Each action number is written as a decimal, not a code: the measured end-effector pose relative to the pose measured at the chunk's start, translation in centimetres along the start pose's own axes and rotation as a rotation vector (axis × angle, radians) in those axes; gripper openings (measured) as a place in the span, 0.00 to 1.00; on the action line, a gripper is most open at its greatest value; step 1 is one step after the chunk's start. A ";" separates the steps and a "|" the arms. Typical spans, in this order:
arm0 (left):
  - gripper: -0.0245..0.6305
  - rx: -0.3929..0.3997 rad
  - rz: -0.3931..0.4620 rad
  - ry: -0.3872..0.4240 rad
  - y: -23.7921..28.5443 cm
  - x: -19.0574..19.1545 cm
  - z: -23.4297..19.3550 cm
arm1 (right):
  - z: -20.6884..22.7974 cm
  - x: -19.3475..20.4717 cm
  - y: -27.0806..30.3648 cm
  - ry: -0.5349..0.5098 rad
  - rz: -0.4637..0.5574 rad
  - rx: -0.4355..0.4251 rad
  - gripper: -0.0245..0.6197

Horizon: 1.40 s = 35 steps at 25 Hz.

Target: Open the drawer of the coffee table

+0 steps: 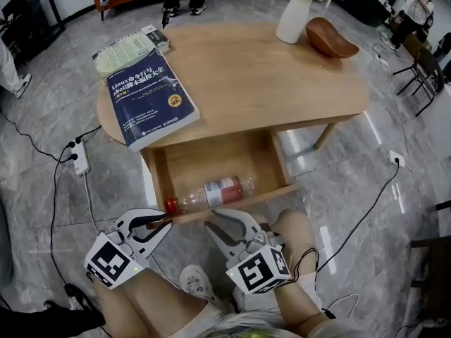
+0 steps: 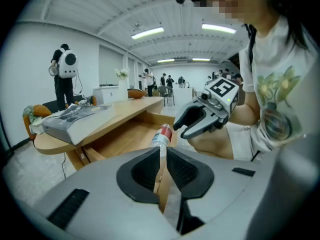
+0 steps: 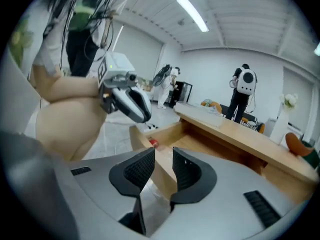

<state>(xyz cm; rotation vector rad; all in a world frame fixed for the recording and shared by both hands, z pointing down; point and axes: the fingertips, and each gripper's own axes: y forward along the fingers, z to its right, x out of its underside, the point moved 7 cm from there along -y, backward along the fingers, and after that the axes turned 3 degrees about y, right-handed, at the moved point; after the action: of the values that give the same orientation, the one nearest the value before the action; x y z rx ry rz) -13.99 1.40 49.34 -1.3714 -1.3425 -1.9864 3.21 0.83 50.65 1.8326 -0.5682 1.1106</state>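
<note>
The wooden coffee table [image 1: 282, 83] fills the top half of the head view. Its drawer [image 1: 211, 162] is pulled out toward the bottom of the picture, so it is open. A see-through plastic bottle [image 1: 211, 193] with a red label and a red cap lies on its side in the drawer, right against the front board [image 1: 261, 198].

The left gripper [image 1: 168, 224] is at the lower left, at the left end of the front board. In the left gripper view its jaws [image 2: 161, 156] are nearly together and pinch the thin edge of that board. The bottle [image 2: 162, 136] shows just past them.

The right gripper [image 1: 210, 219] is at the bottom middle, just under the front board. In the right gripper view its jaws [image 3: 163, 159] stand apart. The board shows in the gap, but the gripper is not holding anything. The bottle's red cap [image 3: 153, 143] peeks out to the left of the jaws.

Each gripper has a black and white marker cube at its back (the left one [image 1: 109, 263] and the right one [image 1: 259, 267]). The person's knee [image 1: 296, 224] is at the bottom of the head view, right beside the right gripper.

On the table top, a thick dark blue book [image 1: 149, 101] lies at the upper left, with one corner hanging over the edge. A white vase [image 1: 294, 18] and a brown bowl [image 1: 330, 39] sit close together at the upper right. A white power strip [image 1: 80, 158] lies on the grey floor at the left.
</note>
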 end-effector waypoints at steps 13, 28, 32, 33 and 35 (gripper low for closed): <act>0.07 -0.344 0.311 -0.003 2.2 -5.5 -2.6 | 3.3 -4.5 1.3 0.371 0.438 0.152 0.07; 0.05 -0.564 0.397 -0.020 3.2 -8.2 -4.0 | 5.4 -7.1 2.5 0.355 0.548 0.352 0.07; 0.05 -0.562 0.404 -0.054 3.6 -8.4 -3.8 | 5.2 -7.3 2.8 0.358 0.557 0.361 0.07; 0.05 -0.557 0.410 -0.070 3.8 -8.4 -3.8 | 5.3 -7.2 2.7 0.360 0.557 0.369 0.07; 0.05 -0.531 0.424 -0.095 4.0 -8.7 -3.7 | 5.5 -7.2 2.4 0.362 0.556 0.394 0.07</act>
<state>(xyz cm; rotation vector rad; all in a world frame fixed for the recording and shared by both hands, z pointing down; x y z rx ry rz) -9.05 -5.41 43.49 -1.8148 -0.4905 -2.0610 0.40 -5.58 44.43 1.7698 -0.6979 1.9983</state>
